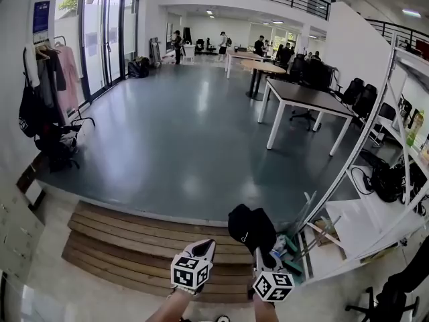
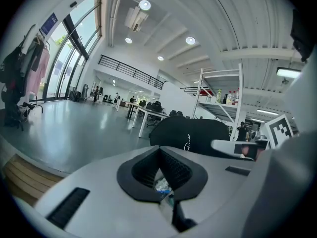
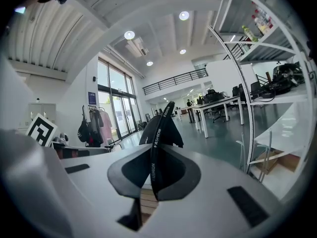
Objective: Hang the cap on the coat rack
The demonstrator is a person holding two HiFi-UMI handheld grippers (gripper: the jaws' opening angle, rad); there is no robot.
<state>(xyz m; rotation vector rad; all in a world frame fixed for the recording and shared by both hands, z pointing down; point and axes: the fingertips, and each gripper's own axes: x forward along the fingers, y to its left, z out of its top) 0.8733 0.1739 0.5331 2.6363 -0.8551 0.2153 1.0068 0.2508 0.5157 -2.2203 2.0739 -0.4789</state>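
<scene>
The right tool (image 3: 153, 175) clamps the black fabric cap (image 3: 166, 132) by its strap (image 3: 155, 150) (printed "FASHION"); the left tool (image 2: 162, 171) sits closed, empty

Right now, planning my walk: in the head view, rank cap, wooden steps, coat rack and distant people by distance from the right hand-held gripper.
1. cap, clamped in the right hand-held gripper.
2. wooden steps, just ahead, below.
3. coat rack, far left wall.
4. people, hall's far end.
</scene>
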